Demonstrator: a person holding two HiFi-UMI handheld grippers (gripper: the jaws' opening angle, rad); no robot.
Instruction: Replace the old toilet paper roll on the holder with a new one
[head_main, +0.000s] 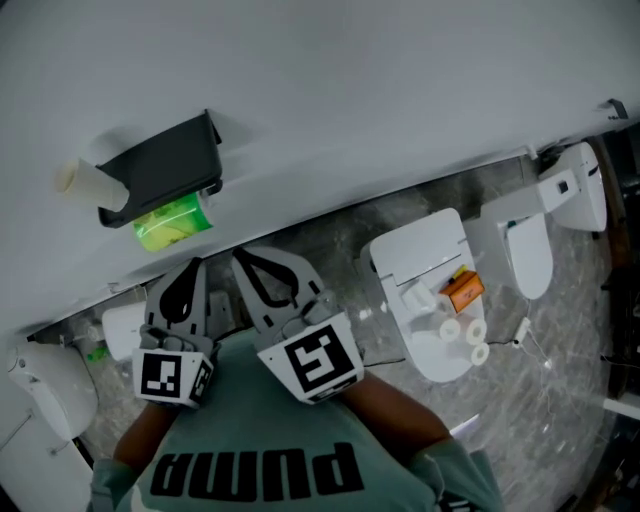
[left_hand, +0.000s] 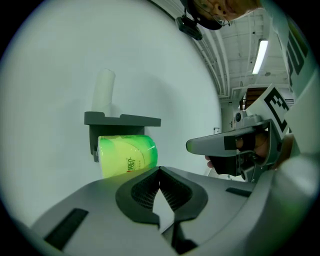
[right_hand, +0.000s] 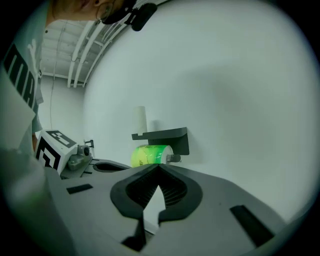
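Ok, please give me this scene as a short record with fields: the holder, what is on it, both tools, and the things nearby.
holder: dark holder, fixed on the white wall
roll on holder: green-wrapped roll, under the shelf part
on top of holder: pale tube, upright
left tool: left tool shut, empty, short of the roll
right tool: right tool shut, empty, short of the roll
nearby: toilet with white rolls and an orange packet on it
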